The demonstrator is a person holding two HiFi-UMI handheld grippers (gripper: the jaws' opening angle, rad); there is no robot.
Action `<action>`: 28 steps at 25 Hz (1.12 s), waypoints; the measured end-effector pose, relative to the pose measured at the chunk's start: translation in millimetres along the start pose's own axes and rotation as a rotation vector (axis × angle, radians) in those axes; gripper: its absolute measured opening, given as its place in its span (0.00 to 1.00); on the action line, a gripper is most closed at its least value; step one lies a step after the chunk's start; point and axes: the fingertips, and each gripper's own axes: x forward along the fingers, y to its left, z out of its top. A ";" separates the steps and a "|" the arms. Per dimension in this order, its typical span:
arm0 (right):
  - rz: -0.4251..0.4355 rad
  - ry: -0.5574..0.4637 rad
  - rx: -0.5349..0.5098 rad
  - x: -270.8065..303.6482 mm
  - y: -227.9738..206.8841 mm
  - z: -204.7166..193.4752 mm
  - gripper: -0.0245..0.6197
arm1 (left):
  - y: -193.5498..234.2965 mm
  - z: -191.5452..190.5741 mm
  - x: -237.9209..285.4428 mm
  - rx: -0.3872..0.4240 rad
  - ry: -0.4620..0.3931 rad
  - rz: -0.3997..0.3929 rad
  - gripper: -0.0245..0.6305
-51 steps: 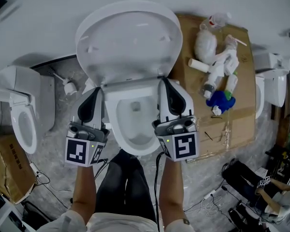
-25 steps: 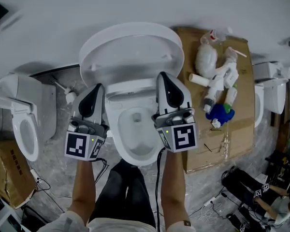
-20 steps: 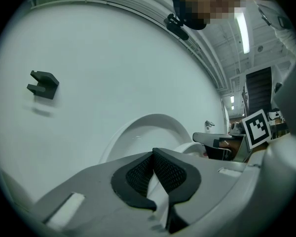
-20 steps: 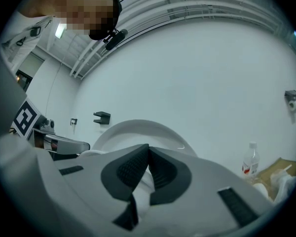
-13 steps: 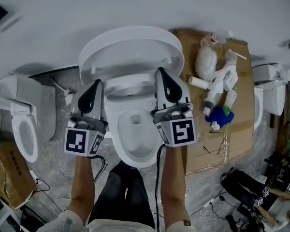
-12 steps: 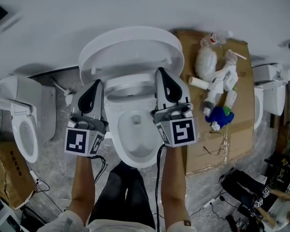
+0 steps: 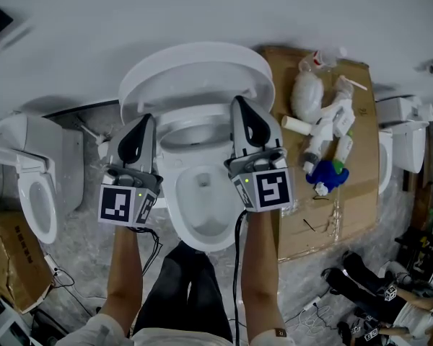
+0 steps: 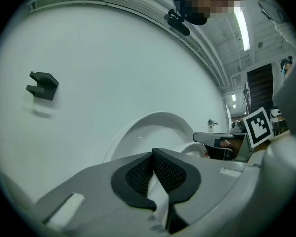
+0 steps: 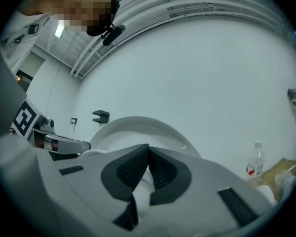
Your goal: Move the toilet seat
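Note:
A white toilet stands in the middle of the head view, its bowl (image 7: 202, 193) uncovered. The lid (image 7: 195, 71) leans back toward the wall. The seat ring (image 7: 195, 119) is tilted up in front of the lid. My left gripper (image 7: 146, 119) is shut, its tip at the seat's left edge. My right gripper (image 7: 238, 105) is shut too, its tip at the seat's right edge. Nothing shows between either pair of pads. The left gripper view looks past my left gripper (image 8: 153, 152) to the lid (image 8: 153, 127). The right gripper view shows my right gripper (image 9: 148, 147) before the lid (image 9: 138, 127).
A cardboard sheet (image 7: 346, 193) right of the toilet carries bottles, white bags and a blue object (image 7: 328, 153). Other toilets stand at the left (image 7: 29, 171) and right (image 7: 404, 132). A cardboard box (image 7: 11, 251) and cables lie on the floor. A dark bracket (image 8: 43, 85) hangs on the wall.
Both grippers have moved a little further toward the wall. The lid and the seat ring have tilted more upright.

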 end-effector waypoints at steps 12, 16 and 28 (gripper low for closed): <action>0.001 0.010 -0.010 1.0 0.3 0.5 0.03 | -0.9 0.1 0.7 0.009 0.005 -0.016 0.03; -0.002 0.064 -0.066 -8.3 6.9 1.7 0.03 | -8.0 5.2 -4.3 0.055 0.017 -0.030 0.03; 0.082 0.095 -0.013 -81.7 58.0 65.3 0.03 | -61.7 62.3 -55.9 0.030 -0.034 -0.205 0.03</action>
